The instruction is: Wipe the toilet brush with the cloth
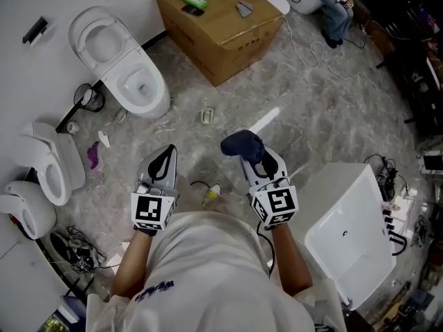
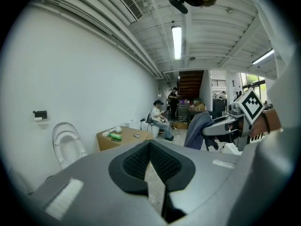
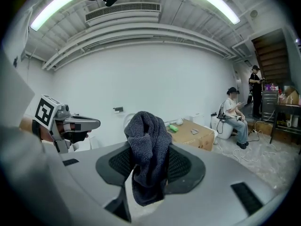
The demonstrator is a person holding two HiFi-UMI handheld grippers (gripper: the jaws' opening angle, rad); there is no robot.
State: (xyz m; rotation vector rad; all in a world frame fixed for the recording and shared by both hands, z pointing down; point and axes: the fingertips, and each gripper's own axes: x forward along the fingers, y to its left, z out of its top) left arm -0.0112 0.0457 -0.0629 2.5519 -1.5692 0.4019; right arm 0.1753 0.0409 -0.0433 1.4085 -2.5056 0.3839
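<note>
My right gripper (image 1: 250, 154) is shut on a dark blue knitted cloth (image 1: 240, 142), held above the marble floor. In the right gripper view the cloth (image 3: 148, 135) bunches up between the jaws of the gripper (image 3: 149, 150) and hangs over them. My left gripper (image 1: 168, 152) is level with it on the left, its jaws shut with nothing between them (image 2: 150, 145). The two grippers are a short way apart. The left gripper view shows the cloth (image 2: 197, 126) beside it. I cannot make out a toilet brush in any view.
A white toilet (image 1: 124, 68) stands at the far left, with more toilets (image 1: 48, 161) along the wall. A cardboard box (image 1: 221, 12) is ahead, and a white basin (image 1: 353, 220) is at the right. Small items (image 1: 207, 115) and cables lie on the floor. A person (image 1: 332, 5) sits behind.
</note>
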